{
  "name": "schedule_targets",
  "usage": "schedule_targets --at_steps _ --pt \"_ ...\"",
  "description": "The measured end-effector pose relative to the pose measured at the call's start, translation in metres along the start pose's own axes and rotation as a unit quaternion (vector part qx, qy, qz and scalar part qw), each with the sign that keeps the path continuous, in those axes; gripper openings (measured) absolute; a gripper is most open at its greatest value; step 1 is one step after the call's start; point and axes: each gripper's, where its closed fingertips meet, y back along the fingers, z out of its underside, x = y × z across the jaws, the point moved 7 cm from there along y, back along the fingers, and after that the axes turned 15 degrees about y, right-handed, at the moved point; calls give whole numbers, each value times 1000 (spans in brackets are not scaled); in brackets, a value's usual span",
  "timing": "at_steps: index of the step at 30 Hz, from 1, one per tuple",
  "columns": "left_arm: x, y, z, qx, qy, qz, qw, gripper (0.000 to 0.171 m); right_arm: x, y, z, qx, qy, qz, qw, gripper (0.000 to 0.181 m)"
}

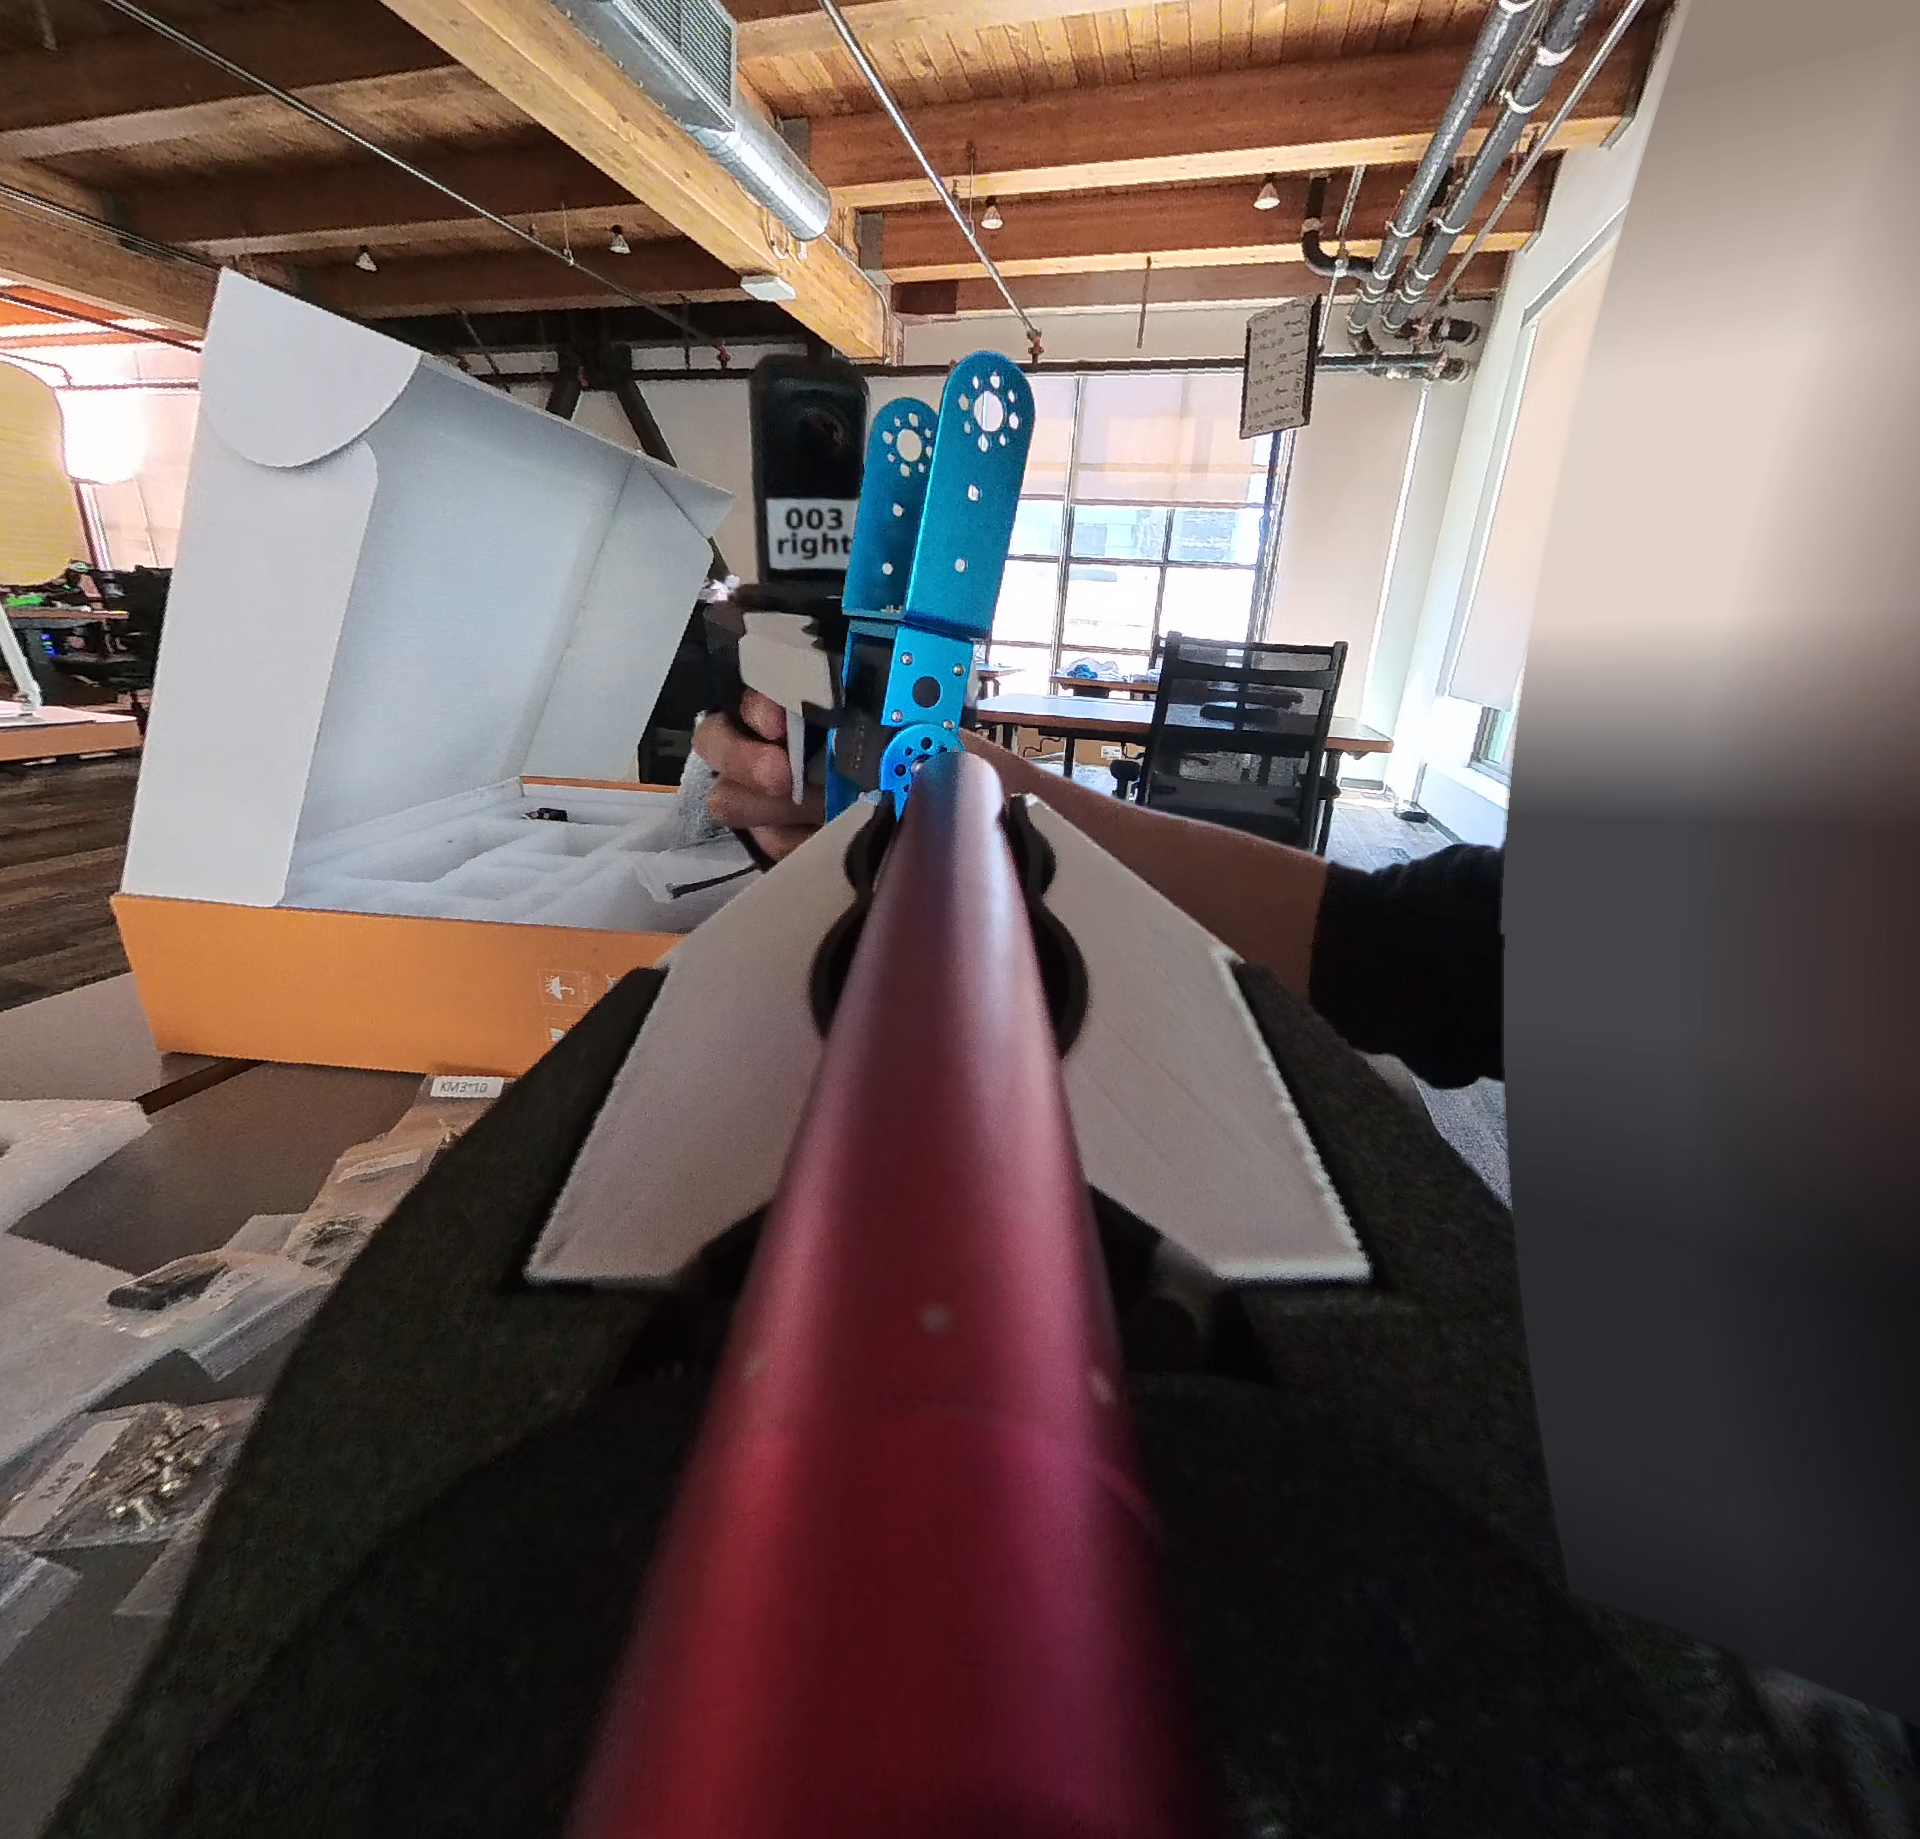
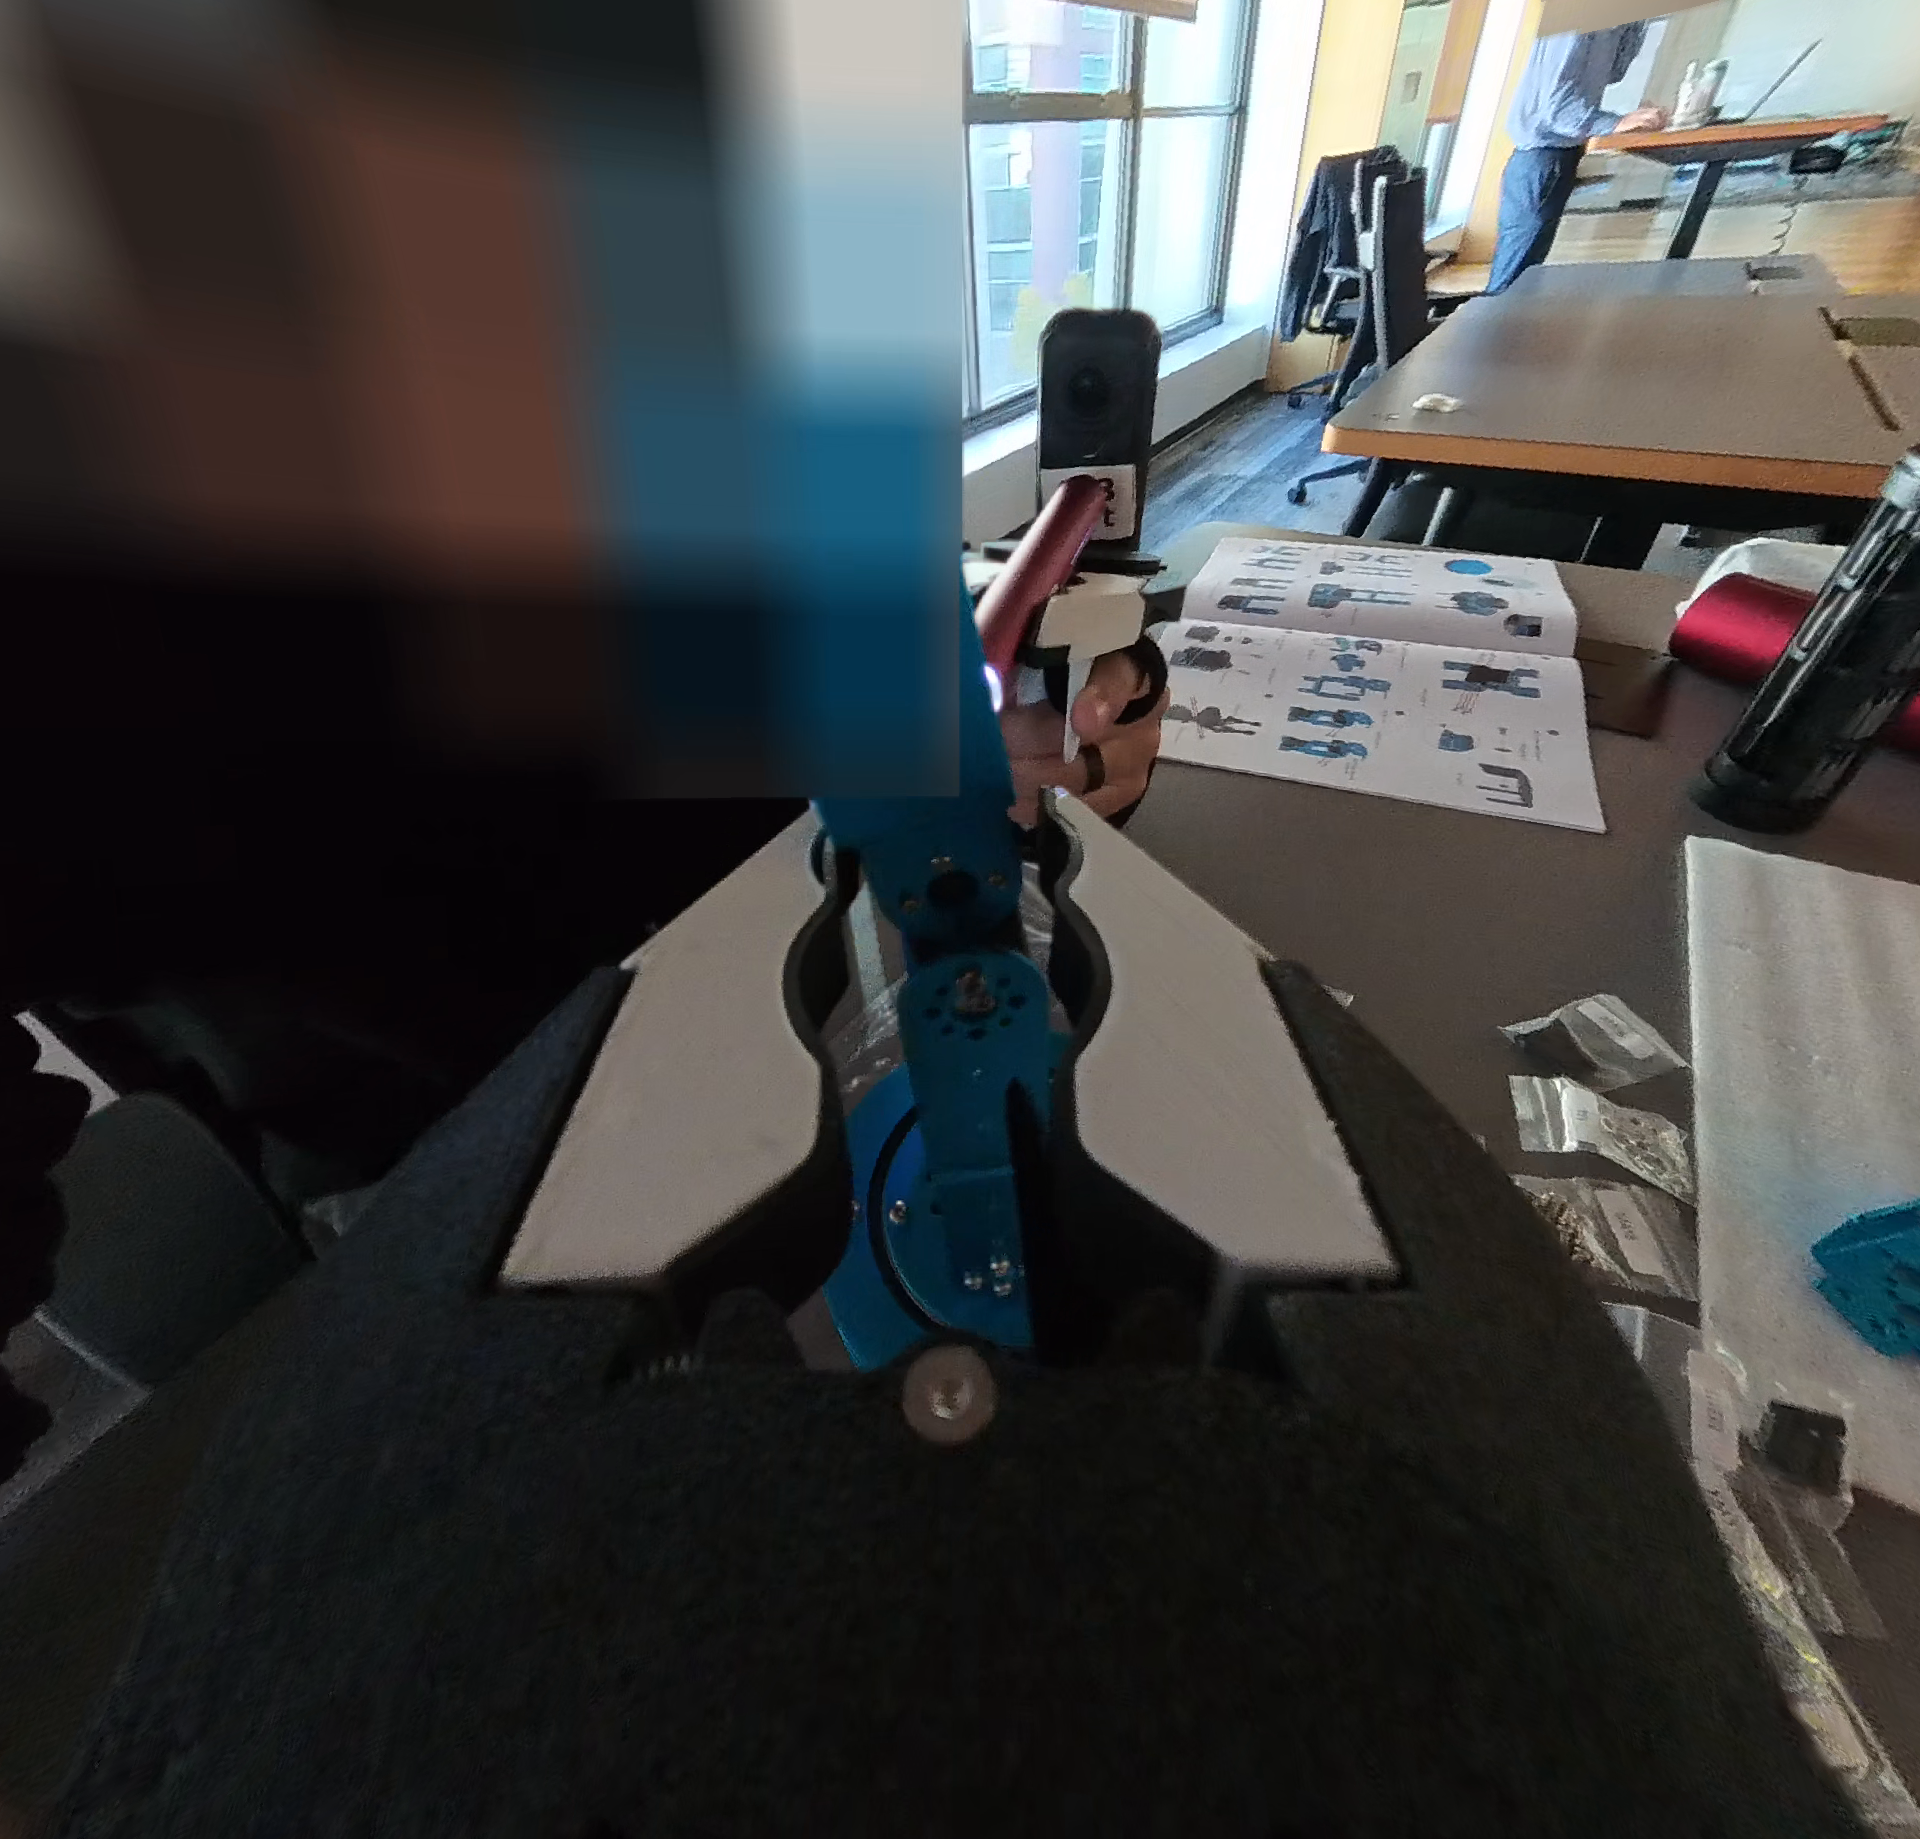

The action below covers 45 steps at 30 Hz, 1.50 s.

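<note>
My left gripper (image 1: pixel 945 802) is shut on a long red cylindrical tool (image 1: pixel 935 1218) that runs forward between its white fingers. The tool's tip meets the lower hub of a blue metal bracket assembly (image 1: pixel 961 532), held upright by the right gripper (image 1: pixel 821 688) just beyond. In the right wrist view, my right gripper (image 2: pixel 945 833) is shut on the blue assembly (image 2: pixel 966 1062), which sticks up and away. The left gripper (image 2: pixel 1081 615) faces it, and the red tool (image 2: pixel 1039 584) touches the assembly's upper part. Both are held above the table.
An open orange-and-white box with a foam insert (image 1: pixel 343 968) stands at the left. Small bags of screws (image 1: pixel 125 1477) lie on the brown table (image 2: pixel 1351 906). Also there are an open picture booklet (image 2: pixel 1371 688), a black bottle (image 2: pixel 1829 677), a foam sheet (image 2: pixel 1808 1114) and a blue part (image 2: pixel 1870 1280). Across from one pair of fingers to the other is roughly 8 centimeters.
</note>
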Motion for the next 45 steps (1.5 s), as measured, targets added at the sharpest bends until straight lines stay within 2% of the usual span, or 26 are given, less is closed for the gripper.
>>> schedule_targets --at_steps 2,5,8,20,23,26,31,35,37,39,41,43,45 --pt "0 0 0 2 -1 -1 1000 22 0 -3 1 -3 9 -12 1000 25" --pt "0 0 0 2 -4 -5 1000 22 0 -4 1 8 24 -16 1000 22" --pt "-2 0 -1 2 1 -8 1000 22 3 -4 2 17 2 -41 999 20" --pt "3 -1 -1 3 -9 -15 1000 22 2 -3 1 31 15 -45 998 21" --pt "3 0 0 1 -10 -16 1000 22 3 4 -9 49 35 -6 998 47" --pt "2 1 0 3 -9 -17 1000 22 4 13 -13 28 57 69 996 62" --pt "-1 4 -1 3 -4 -18 1000 22 0 8 15 -28 30 136 990 89" --pt "0 6 0 0 -11 -19 1000 22 -5 20 24 -48 41 263 963 100" --pt "0 8 -1 1 -15 -20 1000 22 -20 21 28 -90 66 323 940 103" --pt "-1 9 -1 1 -11 -20 1000 22 -41 13 23 -91 106 360 923 95" --pt "-2 10 -1 2 -7 -22 1000 22 -51 13 17 -140 143 418 886 91" --pt "-4 10 0 2 -11 -29 999 21 -57 16 4 -213 148 455 852 99" --pt "-5 10 1 2 -13 -33 999 21 -66 17 -14 -270 168 513 797 98"
